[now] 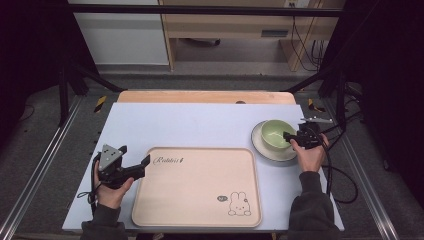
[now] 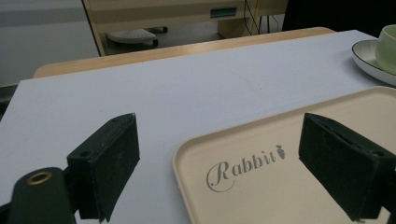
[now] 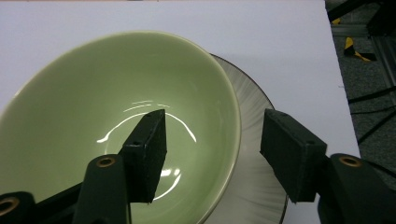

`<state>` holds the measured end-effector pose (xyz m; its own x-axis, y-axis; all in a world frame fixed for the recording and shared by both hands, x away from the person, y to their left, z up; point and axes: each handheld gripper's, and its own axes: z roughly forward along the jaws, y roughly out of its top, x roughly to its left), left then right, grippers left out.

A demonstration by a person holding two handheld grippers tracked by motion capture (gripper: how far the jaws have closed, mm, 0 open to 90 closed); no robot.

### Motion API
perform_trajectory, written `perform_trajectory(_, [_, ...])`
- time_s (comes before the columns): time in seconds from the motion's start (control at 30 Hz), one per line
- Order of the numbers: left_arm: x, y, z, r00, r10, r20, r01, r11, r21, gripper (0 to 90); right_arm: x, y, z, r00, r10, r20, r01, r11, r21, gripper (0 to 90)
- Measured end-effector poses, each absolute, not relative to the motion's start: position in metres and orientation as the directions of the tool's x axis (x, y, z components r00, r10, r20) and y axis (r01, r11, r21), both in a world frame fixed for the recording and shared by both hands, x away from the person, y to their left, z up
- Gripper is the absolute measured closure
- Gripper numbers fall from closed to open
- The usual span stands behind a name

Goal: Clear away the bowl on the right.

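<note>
1. Right gripper (image 3: 212,154): jaws apart and straddling the near wall of the green bowl (image 3: 93,107), one jaw inside, one outside over the saucer (image 3: 254,154); nothing clamped yet, and contact with the rim cannot be confirmed
2. Left gripper (image 2: 219,163): jaws wide apart, holding nothing, poised at the left edge of the beige rabbit tray (image 2: 299,186), one jaw over the table, one over the tray
3. Location: the bowl sits on the saucer at the table's right side, just beyond the tray's upper right corner in the high view
4. Risk: glazed, curved wall; a shallow or off-square pinch would likely slip, tip the bowl or drag the saucer
5. Risk: the saucer lies close to the right edge of the white table (image 1: 200,125); an outward shove could send it off
6. Clearance: the tray is bare; the table's far left portion is open
</note>
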<state>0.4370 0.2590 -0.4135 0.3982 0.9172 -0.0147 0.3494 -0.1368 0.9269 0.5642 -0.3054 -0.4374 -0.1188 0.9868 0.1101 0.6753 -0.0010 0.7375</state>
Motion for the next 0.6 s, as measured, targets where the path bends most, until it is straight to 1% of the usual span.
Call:
perform_trajectory(0.17, [0.4379, 0.2586, -0.4153, 0.4, 0.916, -0.016, 0.355, -0.138, 0.925, 12.0, 0.5681, -0.3064, -0.4417, -0.111, 0.988, 0.108, 0.698, 0.0, 0.716, 48.4])
perform_trajectory(0.23, [0.4379, 0.2584, -0.4154, 0.402, 0.916, -0.016, 0.354, -0.139, 0.925, 12.0, 0.5697, -0.3067, -0.4429, -0.105, 0.986, 0.127, 0.711, -0.015, 0.703, 52.1])
perform_trajectory(0.43, [0.4386, 0.2595, -0.4164, 0.4, 0.916, -0.021, 0.36, -0.136, 0.923, 12.0, 0.5725, -0.3085, -0.446, -0.109, 0.986, 0.13, 0.719, -0.012, 0.695, 59.2])
perform_trajectory(0.47, [0.4386, 0.2595, -0.4164, 0.4, 0.916, -0.021, 0.36, -0.136, 0.923, 12.0, 0.5725, -0.3085, -0.446, -0.109, 0.986, 0.13, 0.719, -0.012, 0.695, 59.2])
perform_trajectory(0.5, [0.4387, 0.2594, -0.4165, 0.4, 0.916, -0.021, 0.358, -0.136, 0.924, 12.0, 0.5734, -0.309, -0.4468, -0.102, 0.985, 0.137, 0.724, -0.021, 0.689, 63.4])
perform_trajectory(0.57, [0.4388, 0.2592, -0.4166, 0.401, 0.916, -0.021, 0.359, -0.136, 0.923, 12.1, 0.5743, -0.3102, -0.4486, -0.106, 0.987, 0.124, 0.725, -0.009, 0.688, 65.8])
perform_trajectory(0.6, [0.4389, 0.2592, -0.4169, 0.401, 0.916, -0.021, 0.36, -0.136, 0.923, 12.1, 0.5745, -0.3088, -0.4485, -0.092, 0.986, 0.139, 0.733, -0.027, 0.68, 66.0])
